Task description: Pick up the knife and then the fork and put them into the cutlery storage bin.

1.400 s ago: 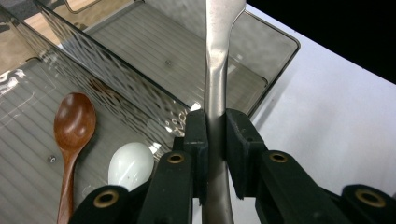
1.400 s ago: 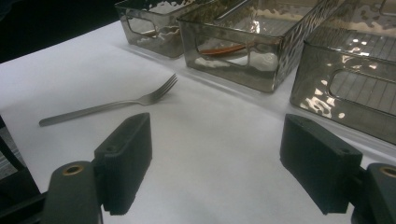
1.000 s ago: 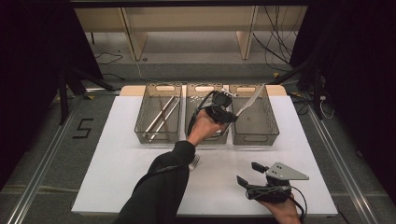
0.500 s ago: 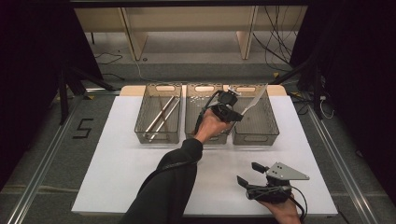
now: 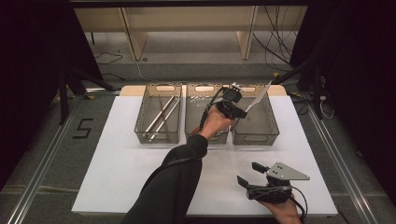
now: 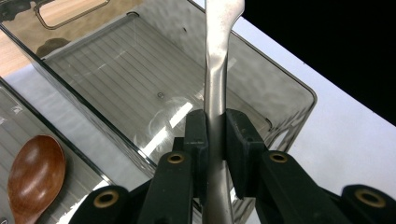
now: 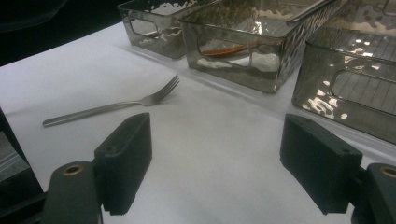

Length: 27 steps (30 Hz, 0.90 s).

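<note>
The left tongs [image 5: 243, 111] sit over the far half of the bench [image 5: 116, 172], at about 12 o'clock in the high view, and they are clamped on the handle of a metal knife [image 5: 258, 97]. The blade rises from the tongs toward 1 o'clock and hangs above the right-hand bin [image 5: 271, 133], clear of its floor. In the left gripper view the two black pads press the steel handle [image 6: 215, 93] from either side, and the ribbed bottom of that smoked plastic bin [image 6: 140, 79] lies bare beneath it.

Three such bins stand in a row at the far edge. The left bin [image 5: 142, 130] holds a pair of long metal rods [image 5: 162, 114] laid on a slant. The middle bin [image 5: 192, 122] holds a wooden spoon [image 6: 33, 170] (its brown bowl shows at 8 o'clock in the left gripper view).

The right tongs [image 5: 248, 173] rest at 5 o'clock on the bench, near the front edge, with their jaws spread wide and nothing between them. In the right gripper view a metal fork [image 7: 116, 106] lies flat on the white surface ahead of them, at about 10 o'clock, well apart from the pads, its tines pointing toward the bins.
</note>
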Available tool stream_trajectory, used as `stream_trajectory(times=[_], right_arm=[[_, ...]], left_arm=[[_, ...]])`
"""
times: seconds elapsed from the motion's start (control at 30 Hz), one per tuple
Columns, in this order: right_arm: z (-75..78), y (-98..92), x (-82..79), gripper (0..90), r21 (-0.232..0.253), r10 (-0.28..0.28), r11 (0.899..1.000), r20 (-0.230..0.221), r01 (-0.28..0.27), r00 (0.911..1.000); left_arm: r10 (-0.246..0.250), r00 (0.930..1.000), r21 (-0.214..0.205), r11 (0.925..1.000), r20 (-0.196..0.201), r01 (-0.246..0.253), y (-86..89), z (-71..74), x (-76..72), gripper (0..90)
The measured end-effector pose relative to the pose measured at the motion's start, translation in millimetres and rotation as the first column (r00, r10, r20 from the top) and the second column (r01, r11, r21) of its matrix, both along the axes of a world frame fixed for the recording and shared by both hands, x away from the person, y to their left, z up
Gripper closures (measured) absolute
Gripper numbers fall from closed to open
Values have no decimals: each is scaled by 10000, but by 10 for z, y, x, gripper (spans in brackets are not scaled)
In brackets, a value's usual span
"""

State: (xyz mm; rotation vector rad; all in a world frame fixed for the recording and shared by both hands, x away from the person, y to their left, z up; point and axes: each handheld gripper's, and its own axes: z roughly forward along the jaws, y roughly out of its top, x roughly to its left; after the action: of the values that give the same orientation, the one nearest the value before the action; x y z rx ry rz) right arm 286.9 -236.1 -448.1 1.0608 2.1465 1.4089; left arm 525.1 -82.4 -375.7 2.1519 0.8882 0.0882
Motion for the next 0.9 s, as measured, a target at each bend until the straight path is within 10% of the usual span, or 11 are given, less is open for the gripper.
stream_trajectory(times=[0.9], right_arm=[[6, 7, -20, 260, 33, 36, 10000, 3, -36, 10000]], left_arm=[[394, 9986, 119, 9992, -348, -390, -223, -132, 140, 788]])
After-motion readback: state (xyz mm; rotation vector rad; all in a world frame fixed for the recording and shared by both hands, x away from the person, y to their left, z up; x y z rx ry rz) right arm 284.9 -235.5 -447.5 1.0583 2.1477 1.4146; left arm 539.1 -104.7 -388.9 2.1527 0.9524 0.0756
